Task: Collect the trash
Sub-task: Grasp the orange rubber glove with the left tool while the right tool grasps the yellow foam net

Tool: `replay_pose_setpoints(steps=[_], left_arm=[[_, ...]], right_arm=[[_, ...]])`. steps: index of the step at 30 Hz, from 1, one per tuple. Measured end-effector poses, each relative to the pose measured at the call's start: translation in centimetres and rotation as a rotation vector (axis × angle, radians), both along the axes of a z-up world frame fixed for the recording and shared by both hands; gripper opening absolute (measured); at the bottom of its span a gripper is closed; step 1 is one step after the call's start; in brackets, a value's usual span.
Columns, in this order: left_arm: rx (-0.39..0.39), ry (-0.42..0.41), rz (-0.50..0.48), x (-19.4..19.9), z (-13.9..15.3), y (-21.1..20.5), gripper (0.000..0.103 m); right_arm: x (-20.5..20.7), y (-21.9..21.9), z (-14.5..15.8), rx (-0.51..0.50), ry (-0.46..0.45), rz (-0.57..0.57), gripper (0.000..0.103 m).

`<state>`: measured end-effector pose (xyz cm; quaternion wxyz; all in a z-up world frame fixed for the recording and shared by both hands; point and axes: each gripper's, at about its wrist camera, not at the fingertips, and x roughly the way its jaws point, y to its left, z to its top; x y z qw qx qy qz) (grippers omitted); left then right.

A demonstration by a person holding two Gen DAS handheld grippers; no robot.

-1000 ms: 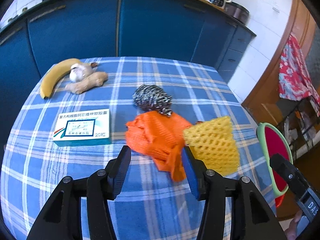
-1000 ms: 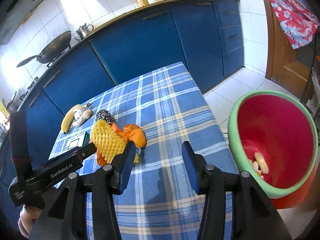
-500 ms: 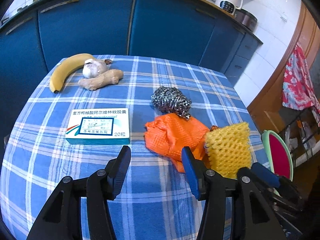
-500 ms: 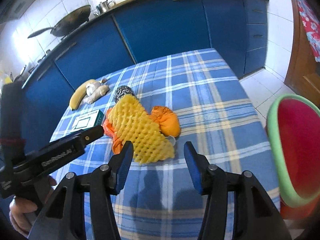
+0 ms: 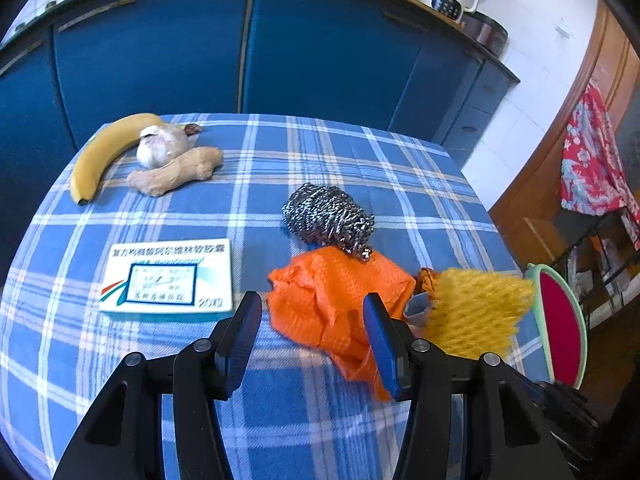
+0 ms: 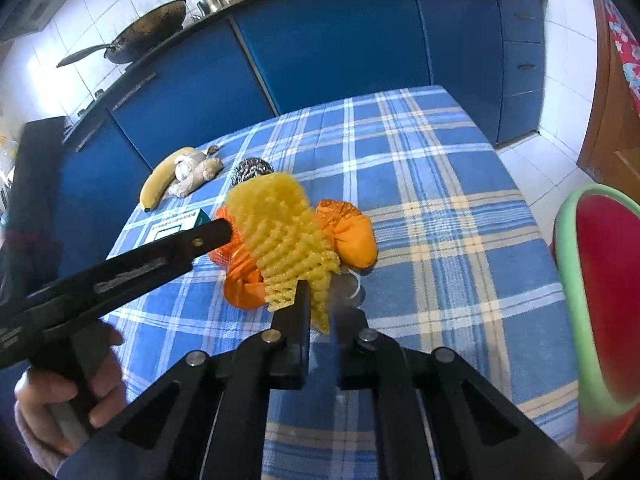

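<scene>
The right gripper (image 6: 318,312) is clamped on the near end of the yellow foam fruit net (image 6: 282,232), by the table's right edge – the red bin (image 6: 600,300) stands just beyond that edge. The left gripper (image 5: 312,340) hangs with jaws apart, nothing between them, over the orange mesh bag (image 5: 336,300). Farther in lie the steel scourer (image 5: 326,218), medicine box (image 5: 168,276), then ginger (image 5: 176,172), garlic (image 5: 160,146) and banana (image 5: 104,152) – at the far left corner

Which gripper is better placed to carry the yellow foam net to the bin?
Right. The right gripper is shut on the yellow foam net, and the bin sits on its side. The left gripper stands open, holding nothing.
</scene>
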<state>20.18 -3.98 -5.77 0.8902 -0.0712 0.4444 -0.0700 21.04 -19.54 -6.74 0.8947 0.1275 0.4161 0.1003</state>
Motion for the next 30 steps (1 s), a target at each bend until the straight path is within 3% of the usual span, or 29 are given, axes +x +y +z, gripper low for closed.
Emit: replay_pose_setpoints(steps=[8, 16, 18, 30], left_arm=[[-0.005, 0.025, 0.004, 1.0, -0.8, -0.5, 0.051], [-0.036, 0.039, 0.001, 1.4, -1.5, -0.6, 0.016], [-0.047, 0.031, -0.003, 1.1, -1.2, -0.5, 0.012], [-0.106, -0.086, -0.013, -3.1, 3.1, 0.6, 0.009]], right_arm=[[-1.5, -1.6, 1.6, 0.026, -0.046, -0.031, 0.01], [-2.1, -2.7, 2.0, 0.037, -0.056, -0.058, 0.01], [-2.3, -2.9, 2.0, 0.039, -0.058, -0.063, 0.01], [-4.3, -4.1, 3.3, 0.049, -0.094, -0.089, 0.01]])
